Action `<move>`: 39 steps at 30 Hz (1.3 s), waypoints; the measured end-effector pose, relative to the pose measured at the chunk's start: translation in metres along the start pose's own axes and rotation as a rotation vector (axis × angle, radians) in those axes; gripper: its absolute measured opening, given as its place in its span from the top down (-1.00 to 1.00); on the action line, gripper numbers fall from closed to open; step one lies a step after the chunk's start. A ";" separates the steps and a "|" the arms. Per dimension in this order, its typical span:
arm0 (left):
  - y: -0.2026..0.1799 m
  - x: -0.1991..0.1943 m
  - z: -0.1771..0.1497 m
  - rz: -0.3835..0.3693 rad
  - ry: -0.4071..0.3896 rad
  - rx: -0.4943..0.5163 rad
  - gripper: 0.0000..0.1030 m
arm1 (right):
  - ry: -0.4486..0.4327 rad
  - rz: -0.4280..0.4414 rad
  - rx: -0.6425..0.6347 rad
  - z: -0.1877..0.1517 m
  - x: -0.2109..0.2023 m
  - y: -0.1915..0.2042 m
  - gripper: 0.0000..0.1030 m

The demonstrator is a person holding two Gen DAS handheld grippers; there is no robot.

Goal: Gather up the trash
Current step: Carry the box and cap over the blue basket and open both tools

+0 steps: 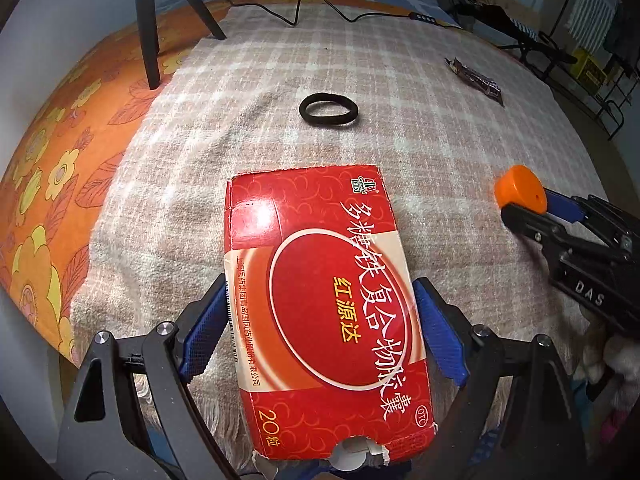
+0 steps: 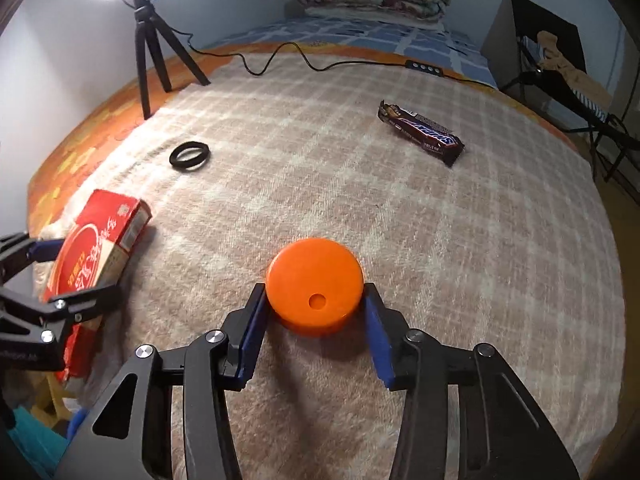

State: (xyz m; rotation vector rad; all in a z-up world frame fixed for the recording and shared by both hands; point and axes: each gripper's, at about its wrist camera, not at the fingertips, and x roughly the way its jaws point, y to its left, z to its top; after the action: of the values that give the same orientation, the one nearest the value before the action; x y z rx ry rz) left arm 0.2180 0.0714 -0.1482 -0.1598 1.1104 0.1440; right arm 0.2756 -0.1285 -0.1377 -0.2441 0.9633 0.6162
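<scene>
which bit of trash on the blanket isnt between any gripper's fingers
The Snickers bar, lying alone far right. The red box sits between the left gripper fingers, the orange lid between the right gripper fingers.

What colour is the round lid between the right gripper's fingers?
Orange: the lid, with a small hole near its edge, shows best in the right wrist view.

Both grippers same build: matte black linkage arms with triangular cutouts, round silver screw heads at the pivots, blue textured pads on the fingers. Left gripper: pads are ribbed, blue, two silver pivots per side. Right gripper: same, blue pads set in black finger frames. White "DAS" lettering on its side body, possibly part of a longer marking.
</scene>
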 end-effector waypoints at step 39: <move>-0.034 -0.102 -0.184 -0.120 0.047 0.058 -0.75 | -0.004 0.213 -0.017 -0.153 -0.148 0.065 0.14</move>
State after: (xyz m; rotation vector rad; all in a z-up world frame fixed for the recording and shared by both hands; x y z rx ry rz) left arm 0.0187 -0.0027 -0.1351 -0.1785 1.1470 0.0011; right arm 0.0699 -0.2028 -0.0963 -0.1560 0.9880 0.8198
